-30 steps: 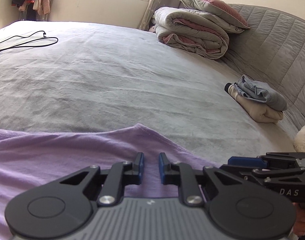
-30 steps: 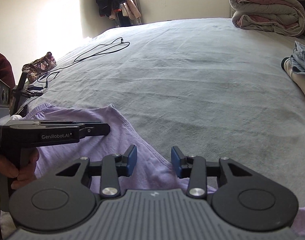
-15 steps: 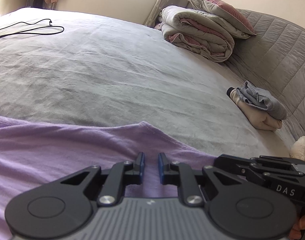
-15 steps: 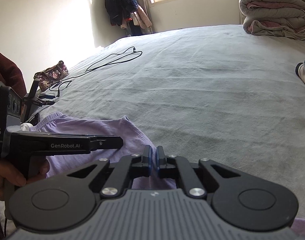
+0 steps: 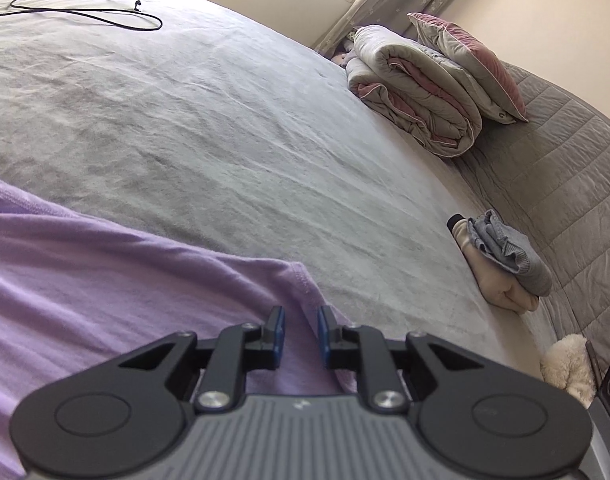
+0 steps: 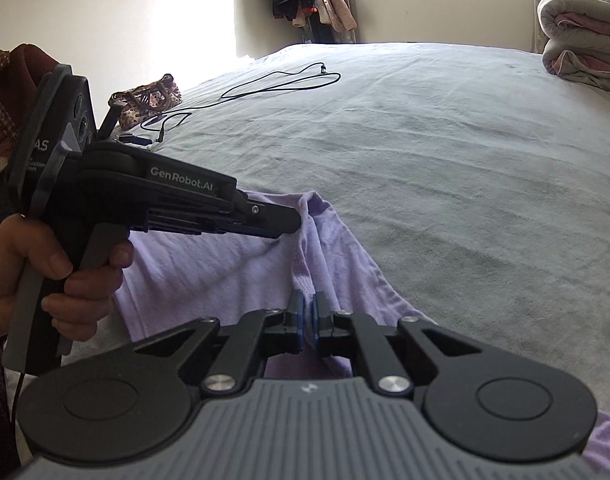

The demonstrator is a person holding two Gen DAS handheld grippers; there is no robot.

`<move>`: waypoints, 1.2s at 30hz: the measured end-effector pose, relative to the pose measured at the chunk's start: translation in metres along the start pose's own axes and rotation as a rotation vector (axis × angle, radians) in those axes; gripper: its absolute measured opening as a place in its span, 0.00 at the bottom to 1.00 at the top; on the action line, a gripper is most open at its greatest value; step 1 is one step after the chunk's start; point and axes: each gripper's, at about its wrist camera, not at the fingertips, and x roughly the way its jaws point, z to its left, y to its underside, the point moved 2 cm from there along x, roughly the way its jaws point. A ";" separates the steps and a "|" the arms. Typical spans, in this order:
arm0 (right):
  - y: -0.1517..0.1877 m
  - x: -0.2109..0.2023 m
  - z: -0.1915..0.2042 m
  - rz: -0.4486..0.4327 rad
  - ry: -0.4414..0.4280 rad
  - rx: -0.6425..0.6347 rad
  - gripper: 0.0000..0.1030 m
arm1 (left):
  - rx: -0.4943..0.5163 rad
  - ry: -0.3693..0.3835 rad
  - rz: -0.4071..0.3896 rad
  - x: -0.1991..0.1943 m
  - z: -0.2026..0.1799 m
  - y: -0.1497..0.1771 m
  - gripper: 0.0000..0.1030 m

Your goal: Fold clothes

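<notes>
Right gripper (image 6: 308, 322) has just closed, clenched on a raised fold of the purple shirt (image 6: 233, 276) near its hem. Left gripper (image 6: 293, 220), held in a hand (image 6: 61, 280), grasps the same shirt edge further along; from its own view its jaws stand narrow with shirt cloth between. Shirt lies at the near edge of the bed (image 5: 225, 128). Wide bare sheet ahead; cable (image 5: 85, 10) far off, folded clothes (image 5: 501, 256) by the right edge.

Right gripper (image 6: 308, 322), lower centre, jaws having just closed, pinching a fold of the lilac garment (image 6: 233, 264) on the grey bed (image 6: 445, 152). At left, a hand (image 6: 45, 280) holds the left gripper (image 6: 293, 220), its tip at the garment's raised edge.
</notes>
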 end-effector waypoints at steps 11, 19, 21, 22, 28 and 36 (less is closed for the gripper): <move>-0.003 -0.035 -0.023 -0.007 0.016 0.011 0.15 | 0.239 -0.155 -0.038 0.001 -0.013 -0.001 0.25; 0.009 -0.080 -0.080 -0.039 0.144 0.105 0.16 | 0.472 -0.222 -0.066 -0.004 -0.025 -0.009 0.41; 0.013 -0.084 -0.093 -0.023 0.164 0.122 0.16 | 0.550 -0.237 -0.057 0.001 -0.026 -0.013 0.43; 0.015 -0.084 -0.097 -0.009 0.168 0.124 0.16 | 0.574 -0.233 -0.046 0.004 -0.025 -0.014 0.44; 0.025 -0.078 -0.095 0.051 0.156 0.082 0.36 | 0.597 -0.198 -0.004 0.020 -0.012 -0.010 0.46; 0.032 -0.068 -0.085 0.083 0.205 -0.029 0.31 | 0.569 -0.170 -0.022 0.029 -0.014 -0.007 0.46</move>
